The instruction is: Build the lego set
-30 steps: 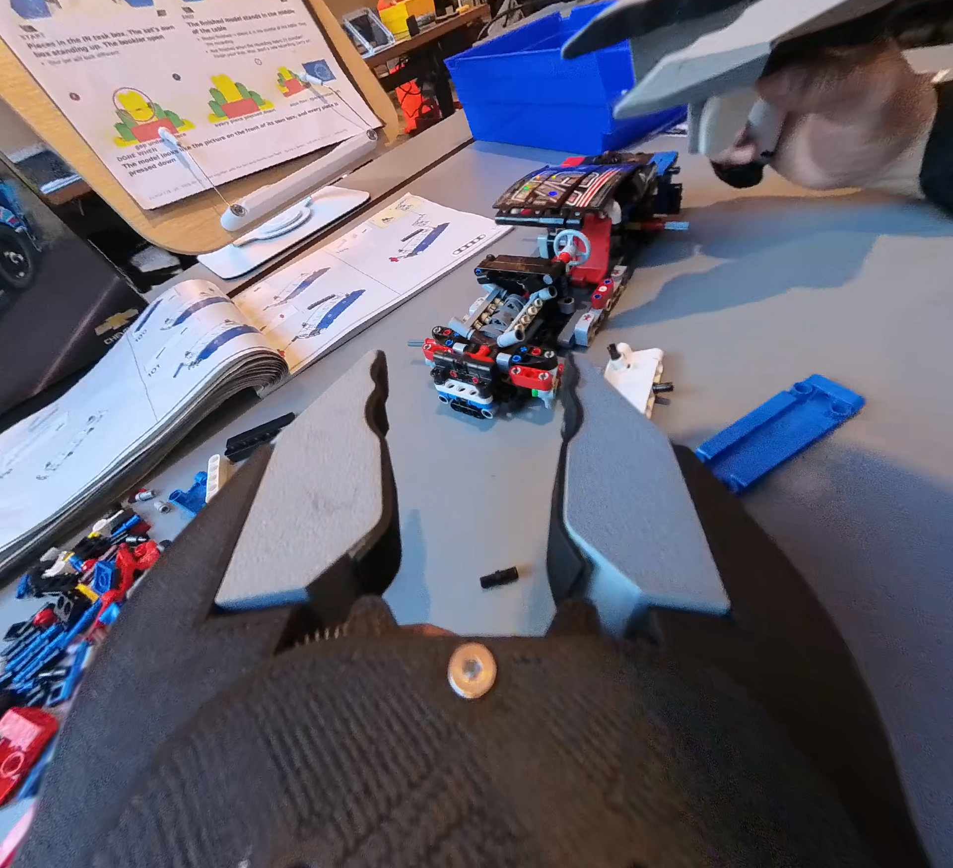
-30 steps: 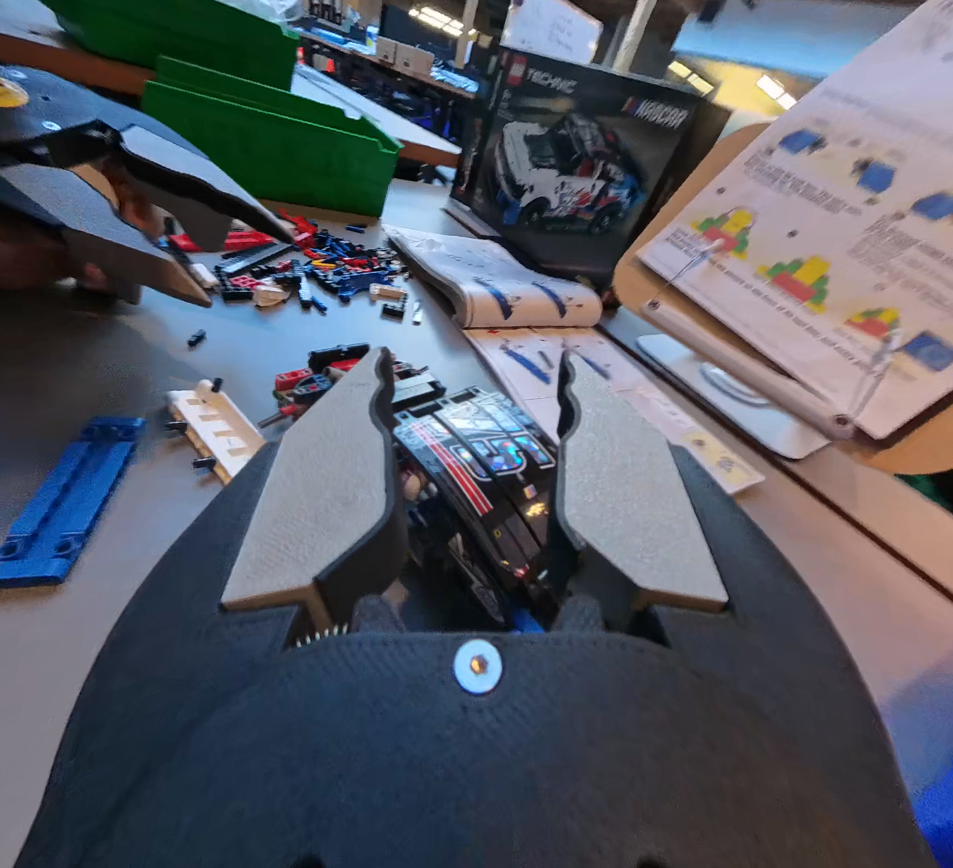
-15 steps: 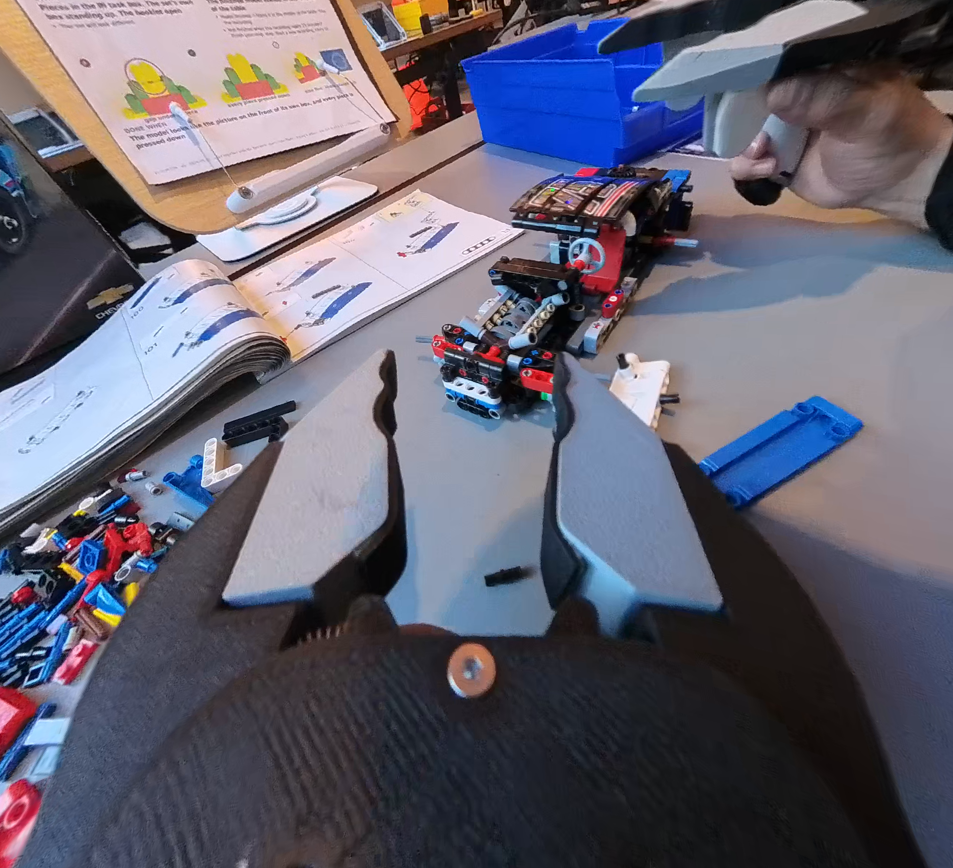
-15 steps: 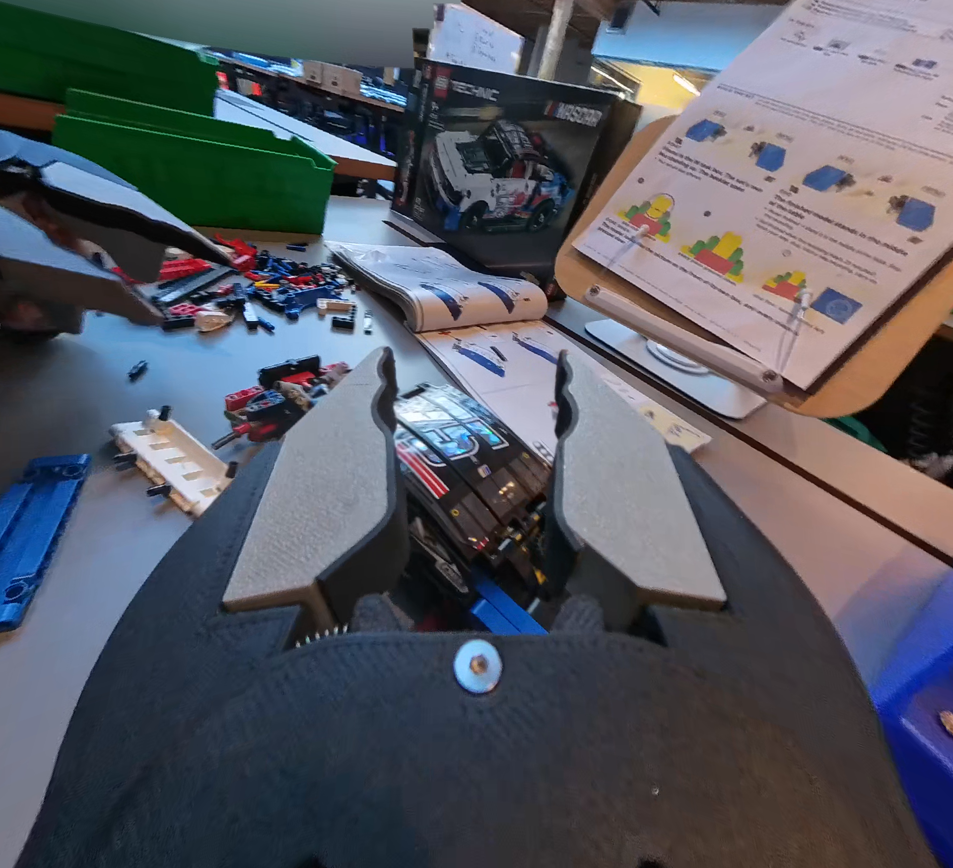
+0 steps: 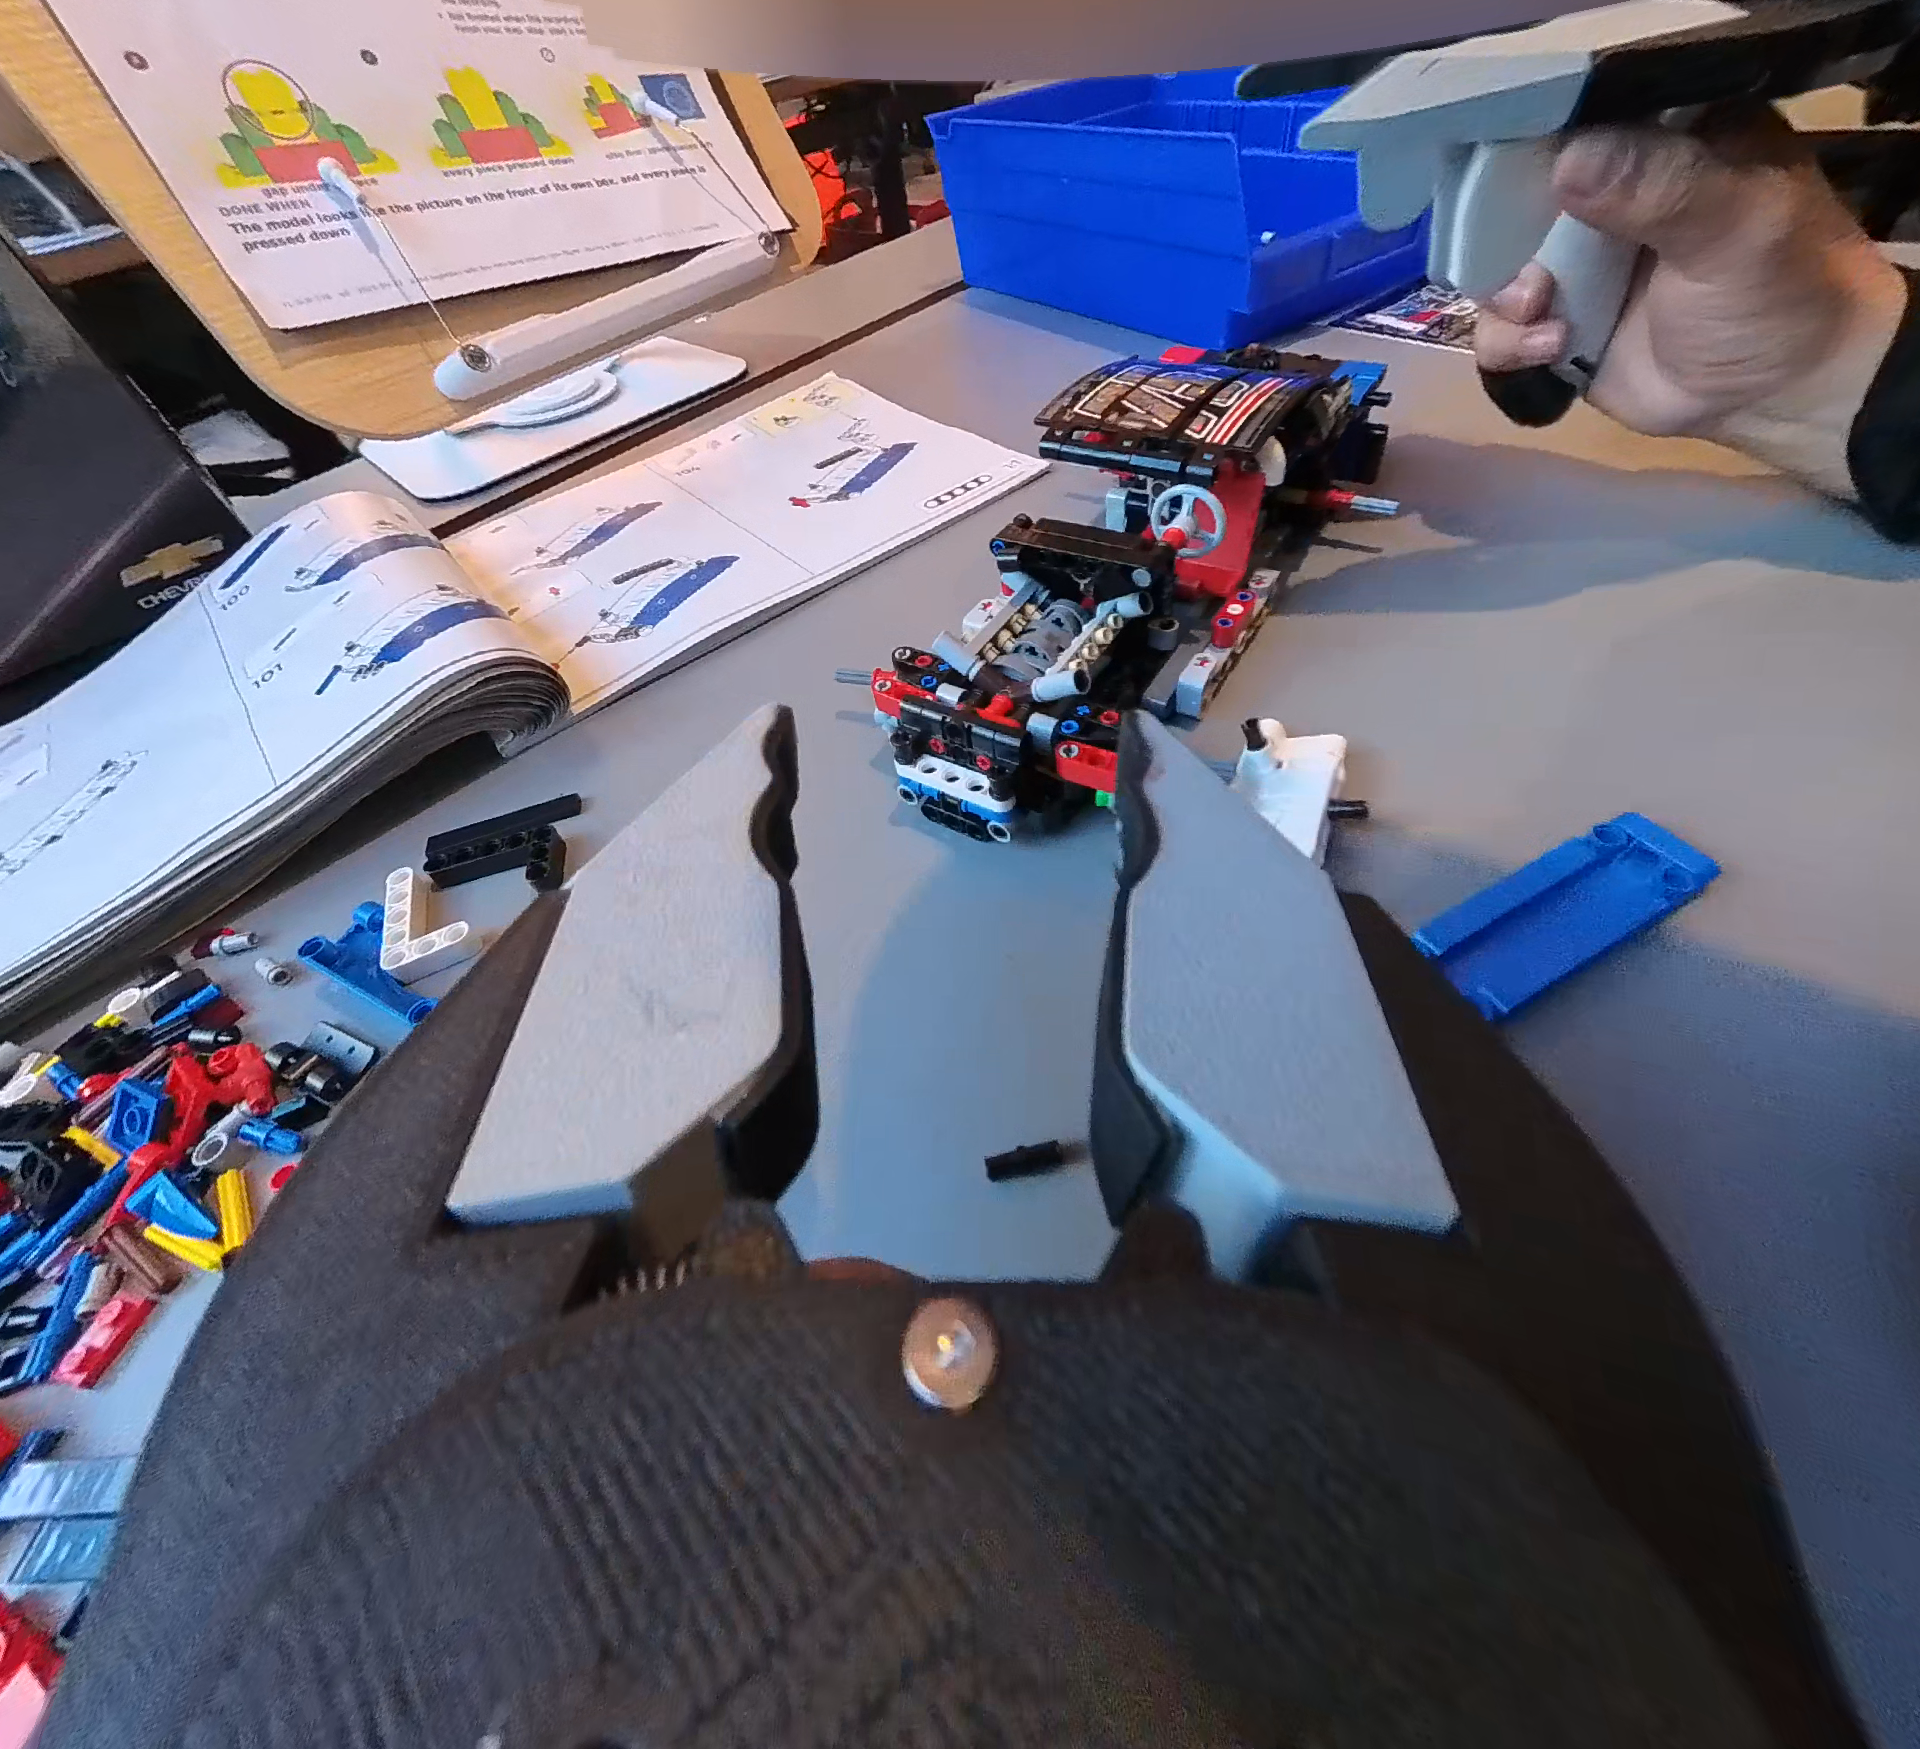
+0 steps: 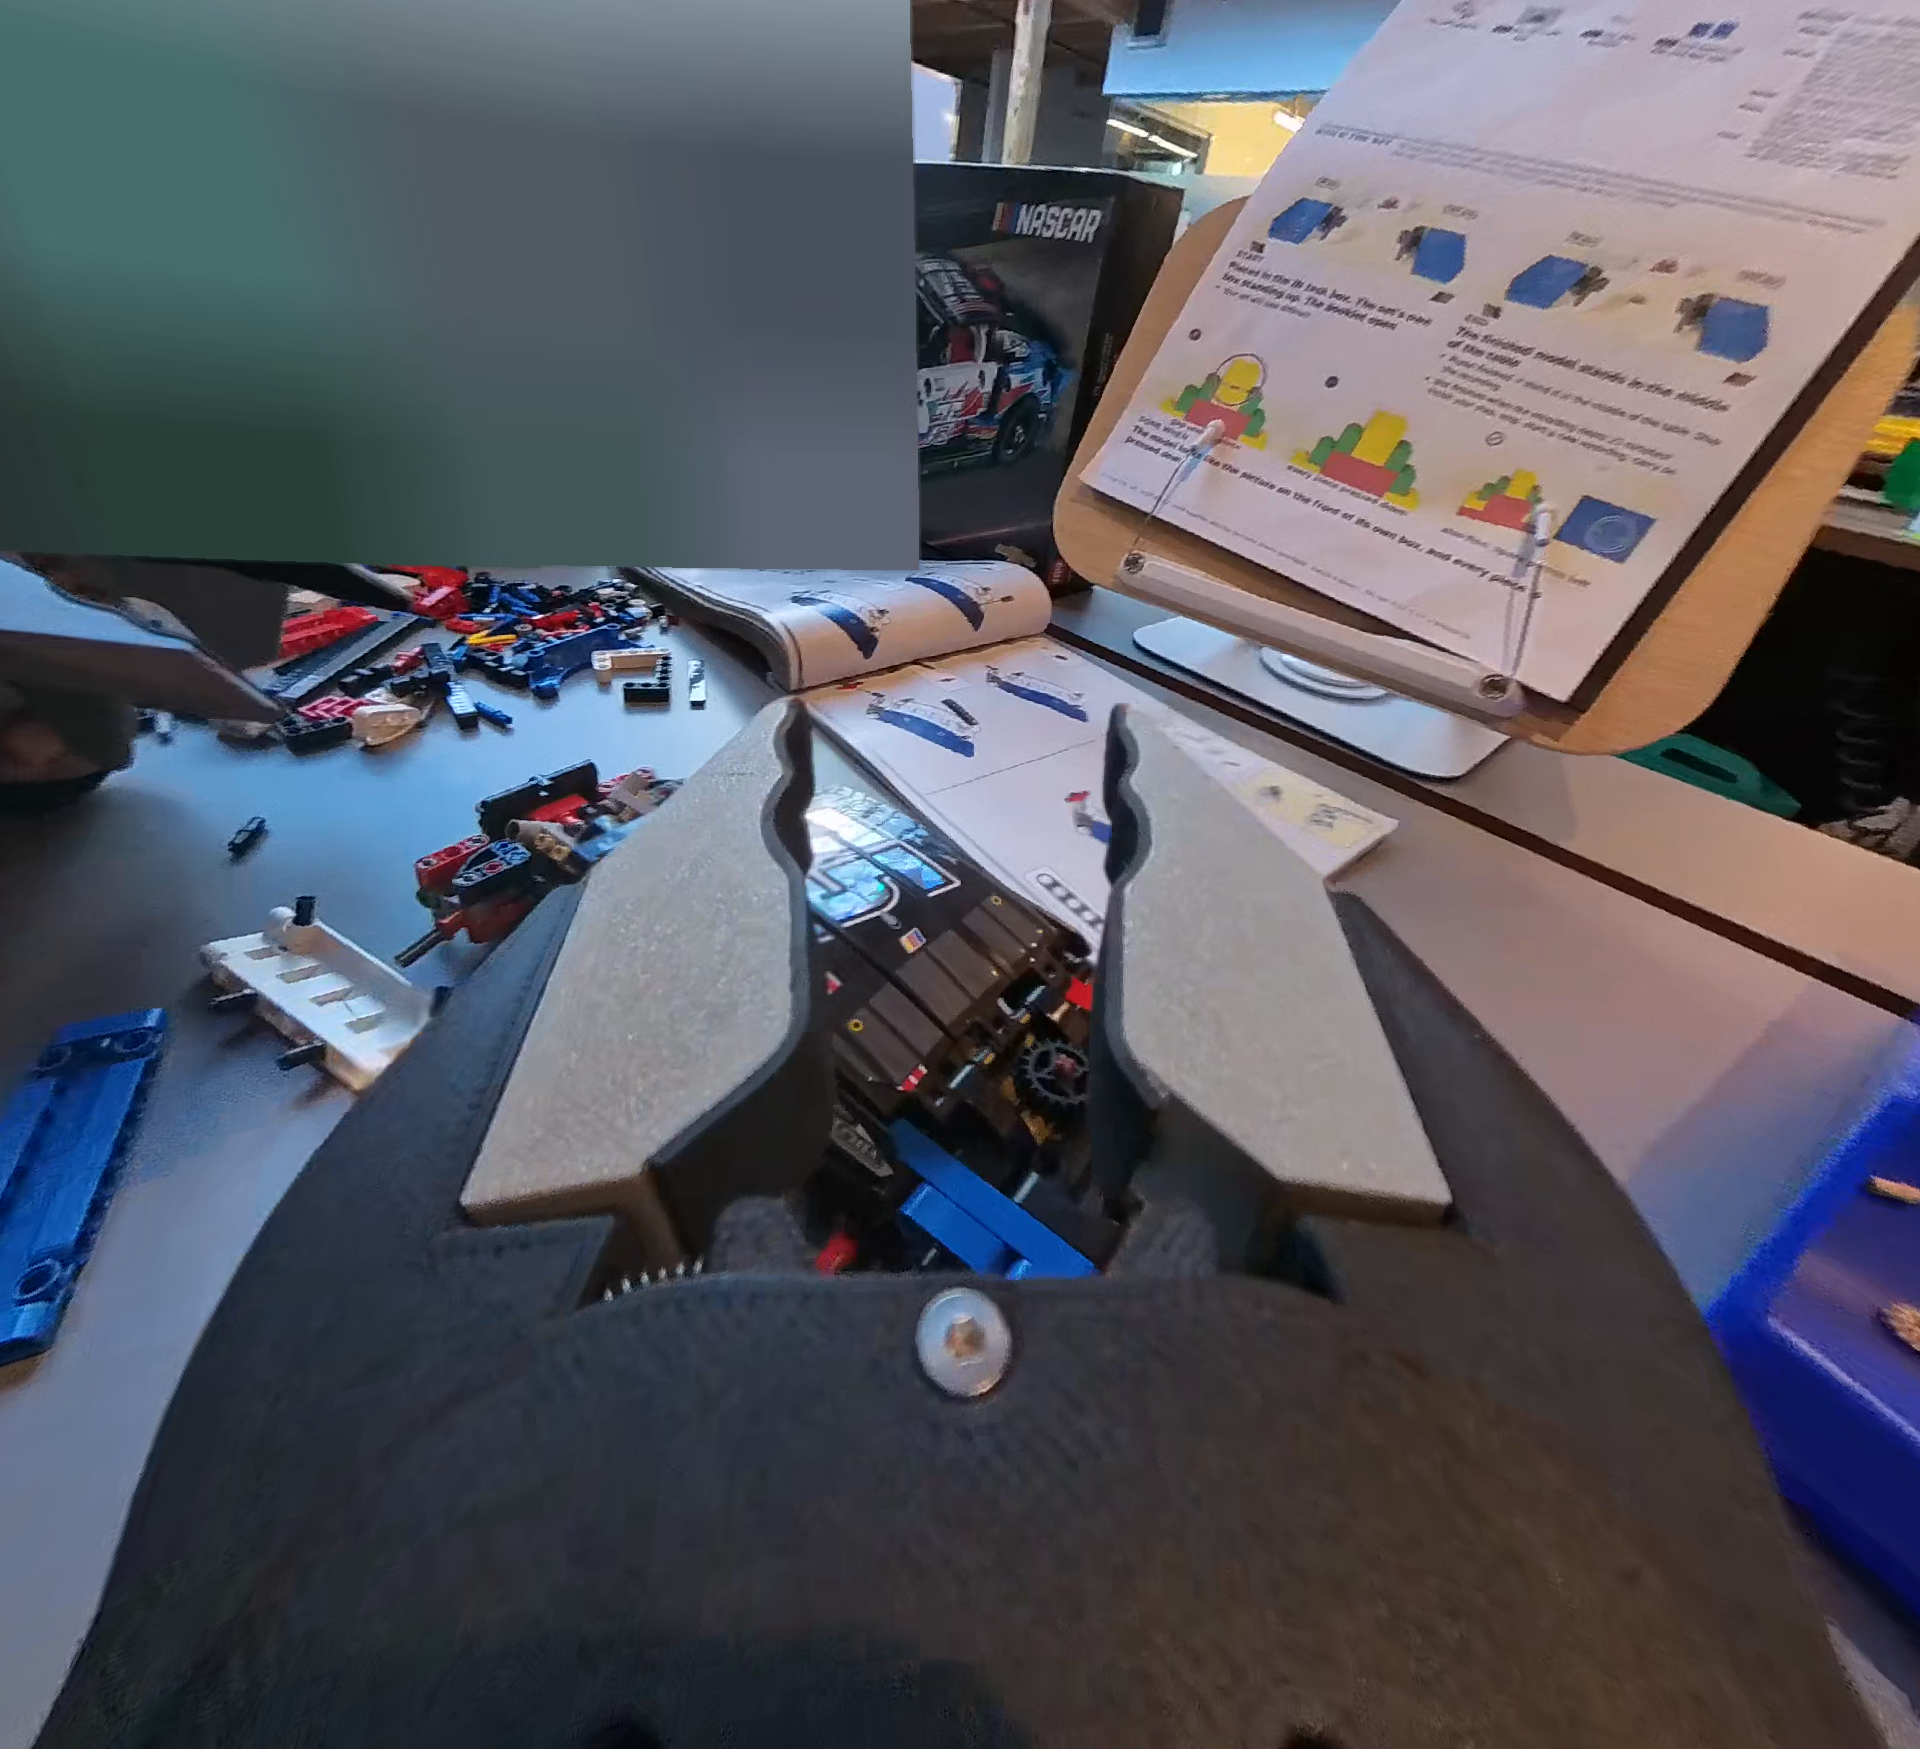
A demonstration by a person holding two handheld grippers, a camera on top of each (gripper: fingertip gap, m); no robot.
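Note:
The partly built Lego car [image 5: 1122,598] stands on the grey table, its printed black roof at the far end. My left gripper [image 5: 956,764] is open and empty, low over the table just short of the car's front. A small black pin [image 5: 1023,1159] lies on the table between its fingers. My right gripper [image 6: 951,764] is open and hovers above the car's rear [image 6: 935,951], not touching it. It also shows in the left wrist view [image 5: 1507,99], held by a hand above and right of the car. The left gripper shows at the left edge of the right wrist view [image 6: 135,660].
A white piece [image 5: 1294,785] and a blue panel [image 5: 1558,910] lie right of the car. Loose pieces [image 5: 135,1128] are heaped at the left. The open instruction booklet [image 5: 416,639], a sheet on a stand [image 6: 1507,349], the set's box [image 6: 1039,349] and a blue bin [image 5: 1164,193] border the table.
The right gripper has moved up and back from the car and turned right. The left gripper has tilted a little and shows more of the loose pile. The car has not moved.

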